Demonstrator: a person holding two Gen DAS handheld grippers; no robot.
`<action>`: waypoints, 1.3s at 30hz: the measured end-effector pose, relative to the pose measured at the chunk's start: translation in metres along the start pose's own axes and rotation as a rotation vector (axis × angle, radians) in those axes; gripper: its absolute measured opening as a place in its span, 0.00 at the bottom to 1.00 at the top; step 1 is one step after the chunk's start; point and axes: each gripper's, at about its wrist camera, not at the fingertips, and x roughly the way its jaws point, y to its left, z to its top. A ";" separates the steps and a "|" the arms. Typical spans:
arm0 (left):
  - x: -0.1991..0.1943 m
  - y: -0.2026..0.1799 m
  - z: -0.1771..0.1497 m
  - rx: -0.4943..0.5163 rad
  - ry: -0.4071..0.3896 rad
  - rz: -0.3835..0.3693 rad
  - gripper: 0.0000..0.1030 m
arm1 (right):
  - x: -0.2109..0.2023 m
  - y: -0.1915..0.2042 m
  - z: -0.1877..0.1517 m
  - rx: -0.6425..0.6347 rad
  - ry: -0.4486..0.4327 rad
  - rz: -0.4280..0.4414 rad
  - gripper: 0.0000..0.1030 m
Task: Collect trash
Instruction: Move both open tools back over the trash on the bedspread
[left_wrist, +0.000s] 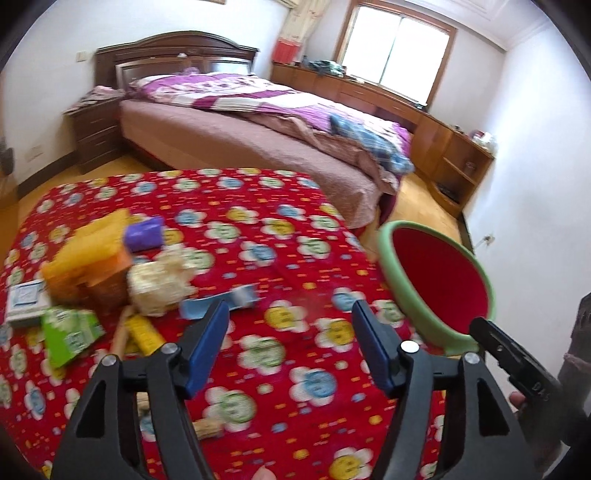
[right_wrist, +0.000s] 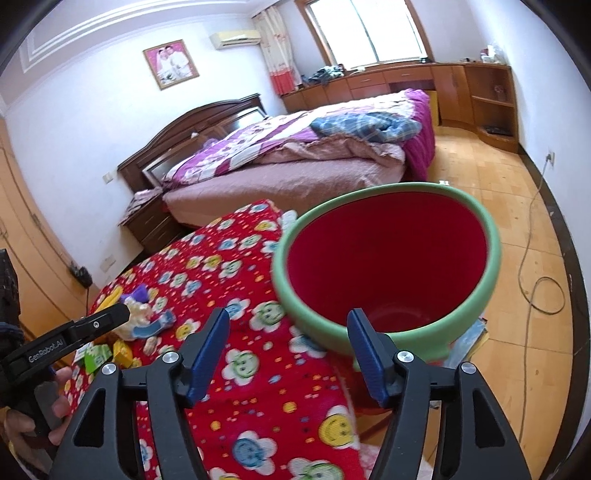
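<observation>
A green bin with a red inside (left_wrist: 437, 280) stands at the right edge of the table covered by a red flowered cloth (left_wrist: 258, 240); it fills the right wrist view (right_wrist: 388, 266) and looks empty. A pile of trash lies at the table's left: an orange-yellow box (left_wrist: 88, 254), a purple roll (left_wrist: 144, 233), crumpled cream paper (left_wrist: 159, 282), a blue wrapper (left_wrist: 221, 301), a green carton (left_wrist: 70, 330), a white box (left_wrist: 27, 301). My left gripper (left_wrist: 290, 326) is open above the cloth, right of the pile. My right gripper (right_wrist: 290, 332) is open, just before the bin's near rim.
A bed with purple bedding (left_wrist: 258, 110) stands beyond the table, with a dark nightstand (left_wrist: 96, 133) at its left. Wooden cabinets (left_wrist: 424, 122) run along the window wall. A cable (right_wrist: 532, 258) lies on the wooden floor right of the bin.
</observation>
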 end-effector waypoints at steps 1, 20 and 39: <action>-0.002 0.005 -0.001 -0.006 -0.005 0.017 0.69 | 0.001 0.003 -0.001 -0.005 0.004 0.004 0.66; -0.024 0.133 -0.026 -0.187 -0.026 0.301 0.77 | 0.036 0.076 -0.028 -0.107 0.128 0.083 0.78; 0.006 0.175 -0.040 -0.264 0.048 0.286 0.77 | 0.074 0.115 -0.050 -0.179 0.235 0.096 0.78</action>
